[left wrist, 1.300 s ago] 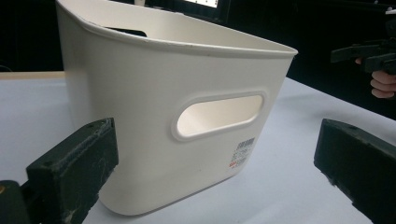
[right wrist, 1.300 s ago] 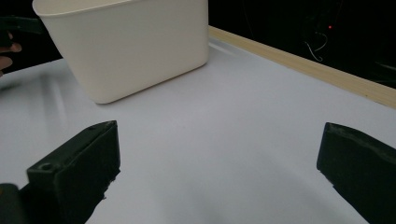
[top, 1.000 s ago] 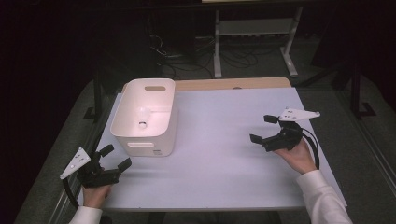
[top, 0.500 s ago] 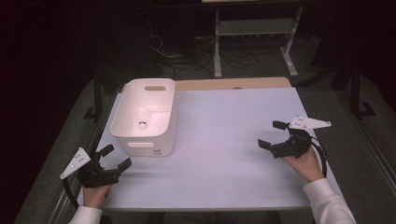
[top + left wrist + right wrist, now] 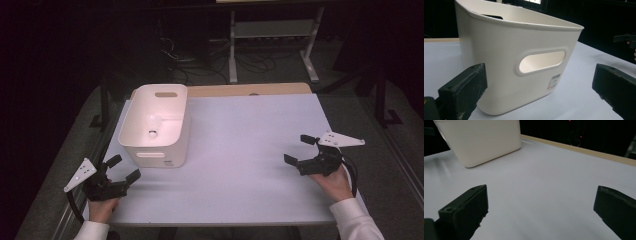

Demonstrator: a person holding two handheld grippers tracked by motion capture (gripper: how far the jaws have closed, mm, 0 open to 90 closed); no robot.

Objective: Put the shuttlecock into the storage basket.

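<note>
At the near left corner of the table [image 5: 240, 150], the left gripper [image 5: 123, 168] is held in the person's left hand [image 5: 102, 208], its jaws spread wide and holding nothing; a grey three-cornered plate sits on top of it. In the left gripper view those jaws frame the white bin's [image 5: 514, 57] near wall, with its oval handle slot and a small barcode label beside it. Near the right edge, a little farther in, the right gripper [image 5: 300, 149] rests in the person's right hand [image 5: 334, 181], likewise released and empty, jaws pointing left across the bare white tabletop. In the right gripper view the table lies open between the jaws, with the bin at the far left. The white bin [image 5: 156, 125] stands upright toward the far left of the table, well apart from both grippers, a small round thing on its floor too small to identify. A wooden strip runs along the far edge.
</note>
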